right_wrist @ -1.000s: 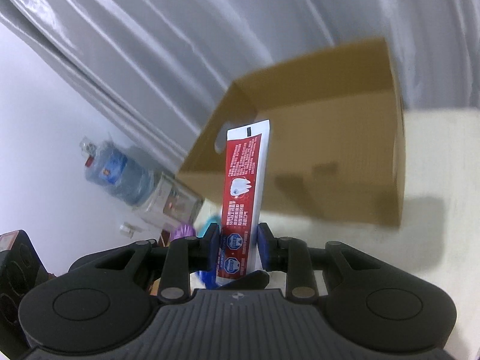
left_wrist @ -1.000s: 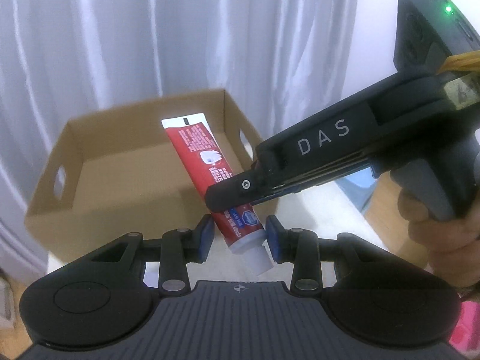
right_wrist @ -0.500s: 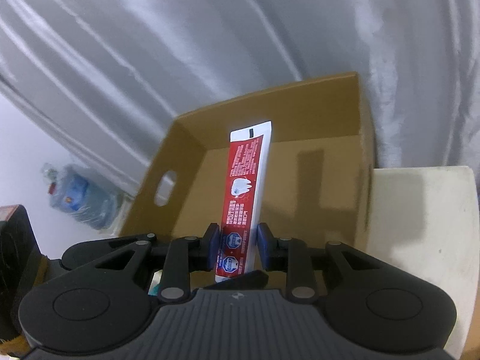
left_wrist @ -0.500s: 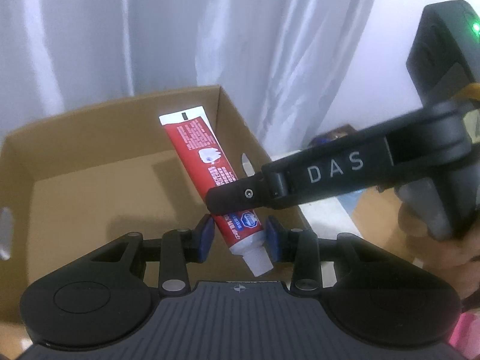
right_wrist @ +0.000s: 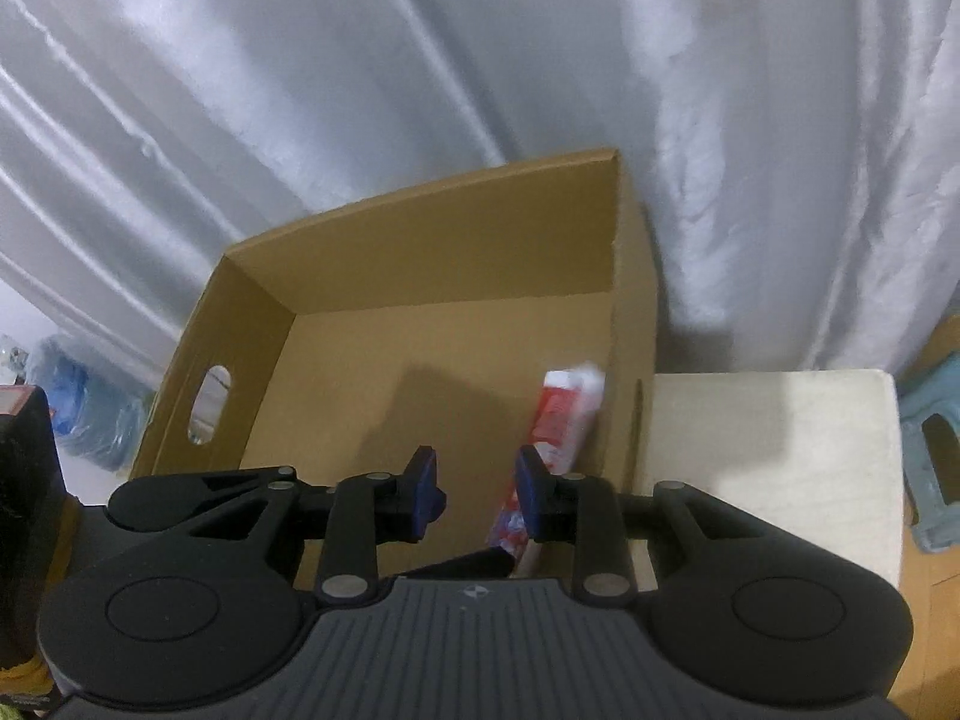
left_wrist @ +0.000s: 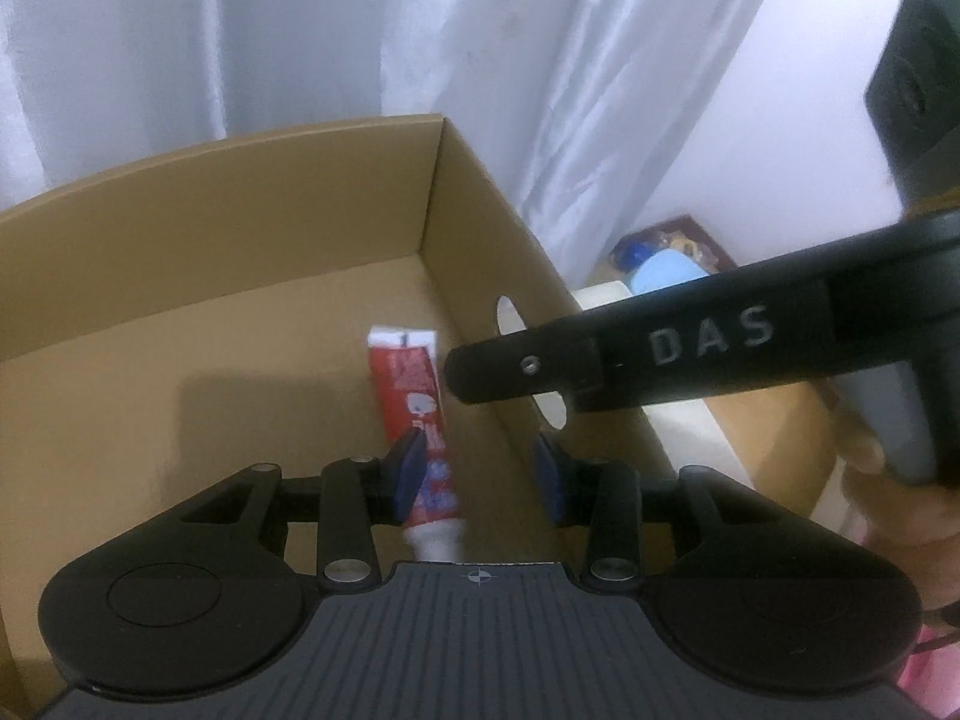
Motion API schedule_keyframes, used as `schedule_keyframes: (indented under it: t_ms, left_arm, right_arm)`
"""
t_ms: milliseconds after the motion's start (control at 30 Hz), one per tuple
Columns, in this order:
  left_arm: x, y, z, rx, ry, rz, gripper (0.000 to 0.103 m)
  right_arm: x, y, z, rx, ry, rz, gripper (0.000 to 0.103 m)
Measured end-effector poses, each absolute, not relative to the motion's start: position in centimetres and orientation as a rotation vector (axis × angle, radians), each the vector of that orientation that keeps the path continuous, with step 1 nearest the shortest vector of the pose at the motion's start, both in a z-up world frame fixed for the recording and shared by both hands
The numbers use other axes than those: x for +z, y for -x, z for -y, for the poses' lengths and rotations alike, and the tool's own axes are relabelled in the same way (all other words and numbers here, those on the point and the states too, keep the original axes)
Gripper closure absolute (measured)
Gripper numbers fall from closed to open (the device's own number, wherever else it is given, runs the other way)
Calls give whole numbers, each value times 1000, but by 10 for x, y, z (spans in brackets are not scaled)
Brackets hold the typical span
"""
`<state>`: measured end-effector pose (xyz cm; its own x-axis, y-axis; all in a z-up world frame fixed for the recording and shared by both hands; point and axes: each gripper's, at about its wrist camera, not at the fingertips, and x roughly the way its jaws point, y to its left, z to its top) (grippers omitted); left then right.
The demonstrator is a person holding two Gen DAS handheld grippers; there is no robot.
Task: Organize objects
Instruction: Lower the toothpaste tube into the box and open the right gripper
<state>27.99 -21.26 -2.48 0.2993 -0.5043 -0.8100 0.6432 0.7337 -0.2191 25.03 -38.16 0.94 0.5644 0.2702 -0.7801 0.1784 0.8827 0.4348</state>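
A red and white toothpaste tube lies inside the brown cardboard box, near its right wall, free of both grippers. It also shows blurred in the right wrist view. My left gripper is open above the box, the tube just by its left pad. My right gripper is open over the box, the tube beside its right pad. The right gripper's black finger crosses the left wrist view.
The box stands on a cream table in front of a pale curtain. The box walls have oval handle holes. A blue stool stands at the right, water bottles at the left.
Both grippers opened and let go of the toothpaste tube. It dropped into the box by the right wall. Both grippers now sit over the box.
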Motion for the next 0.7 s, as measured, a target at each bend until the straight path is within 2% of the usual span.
schedule_keyframes:
  t_ms: [133, 233, 367, 533, 667, 700]
  left_arm:
    - [-21, -277, 207, -756, -156, -1006, 60]
    - [-16, -278, 206, -738, -160, -984, 55]
    - [3, -260, 193, -708, -148, -950, 49]
    - [41, -215, 164, -668, -124, -868, 30]
    - [59, -184, 143, -631, -80, -796, 6]
    - [63, -173, 136, -620, -64, -776, 3]
  right_arm:
    - [19, -242, 388, 47, -538, -958, 69]
    - [27, -235, 394, 70, -531, -982, 56]
    - [44, -217, 400, 73, -536, -944, 55]
    - [70, -183, 407, 83, -549, -873, 47]
    - [90, -150, 408, 88, -541, -809, 40]
    - [93, -144, 406, 84, -544, -784, 38]
